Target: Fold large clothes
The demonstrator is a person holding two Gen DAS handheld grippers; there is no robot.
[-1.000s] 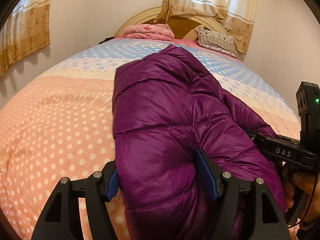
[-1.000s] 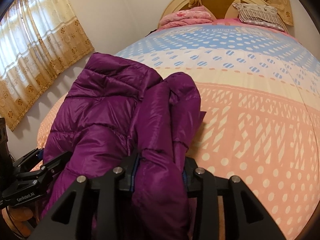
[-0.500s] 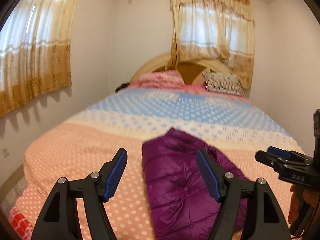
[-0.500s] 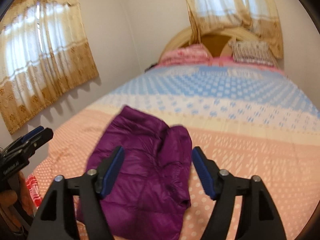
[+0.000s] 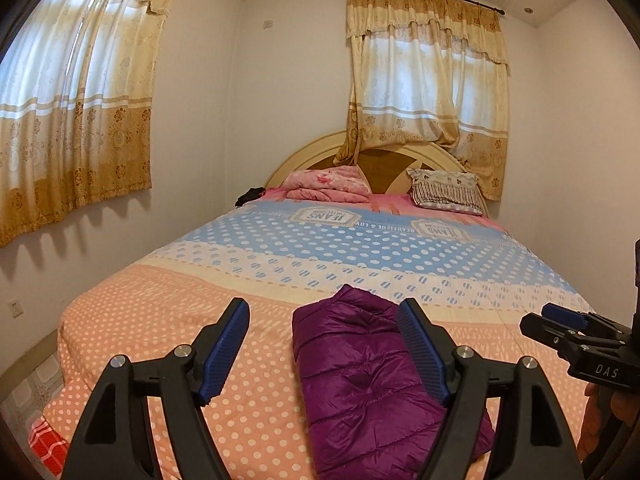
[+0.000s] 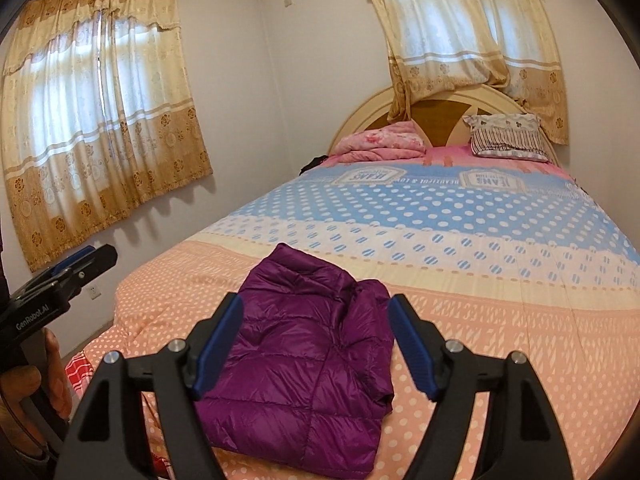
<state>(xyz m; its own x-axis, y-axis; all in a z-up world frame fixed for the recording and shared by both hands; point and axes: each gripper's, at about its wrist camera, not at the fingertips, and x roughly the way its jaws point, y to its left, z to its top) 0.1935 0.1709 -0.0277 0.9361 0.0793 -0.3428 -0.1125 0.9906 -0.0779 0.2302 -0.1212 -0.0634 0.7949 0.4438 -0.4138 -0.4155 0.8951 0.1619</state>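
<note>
Through the left wrist camera we see our left gripper (image 5: 324, 344) with its jaws opening and nothing pressed between the blue pads; the purple puffer jacket (image 5: 376, 384) lies below and ahead of it on the bed (image 5: 160, 320), already in a folded bundle on the peach dotted band of the cover. In this view the bundle sits toward the gripper's right finger, its long axis running away from us toward the headboard (image 5: 316, 148), and our right gripper (image 5: 560, 326) shows at the right edge, clear of the cloth. Through the right wrist camera we see our right gripper (image 6: 316, 340) with its jaws spread wide and empty, the jacket (image 6: 304, 360) directly below and ahead between the finger lines, again lying lengthwise toward the pillows, with its thicker folded edge on the right. Our left gripper (image 6: 86, 258) appears at the far left, off the bed's side. We judge both hands about equally near, the right one more squarely over the bundle, so any further tidying would start from the near short end.
</note>
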